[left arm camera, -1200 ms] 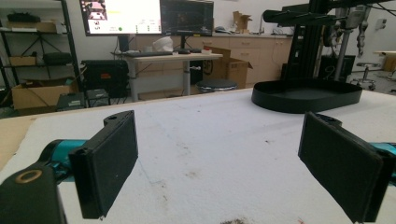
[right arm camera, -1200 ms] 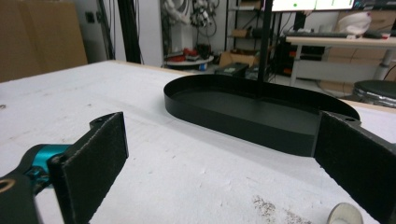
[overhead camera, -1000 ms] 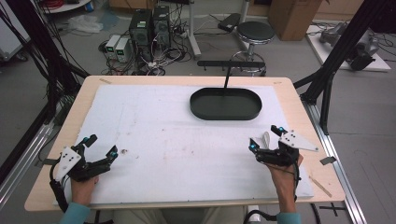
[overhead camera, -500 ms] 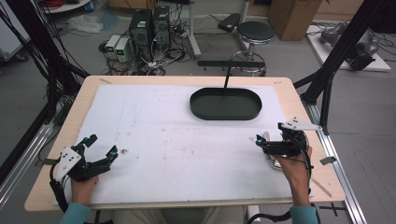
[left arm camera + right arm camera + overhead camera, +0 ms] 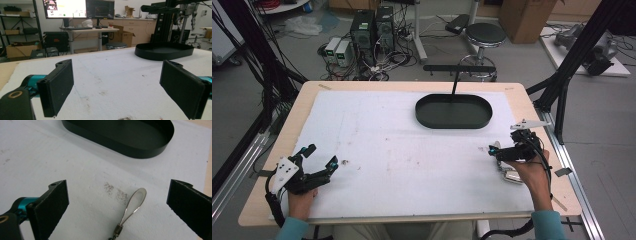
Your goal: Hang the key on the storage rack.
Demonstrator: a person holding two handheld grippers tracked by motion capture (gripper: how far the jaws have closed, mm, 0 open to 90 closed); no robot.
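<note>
High view: a table (image 5: 362, 100) under a white cover carries a black oval tray (image 5: 453, 111) near its far edge. Close to the right edge lies a small metal spoon (image 5: 132, 205): thin, stiff, light, probably slippery, best pinched across its narrow handle. Above it hangs the right hand-held gripper (image 5: 504, 151), jaws wide, wrist angled downward. Near the front left corner, the left hand-held gripper (image 5: 319, 162) rests level, also wide.

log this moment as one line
left gripper: open, idle | right gripper: open, over metal handle | black tray: empty
</note>
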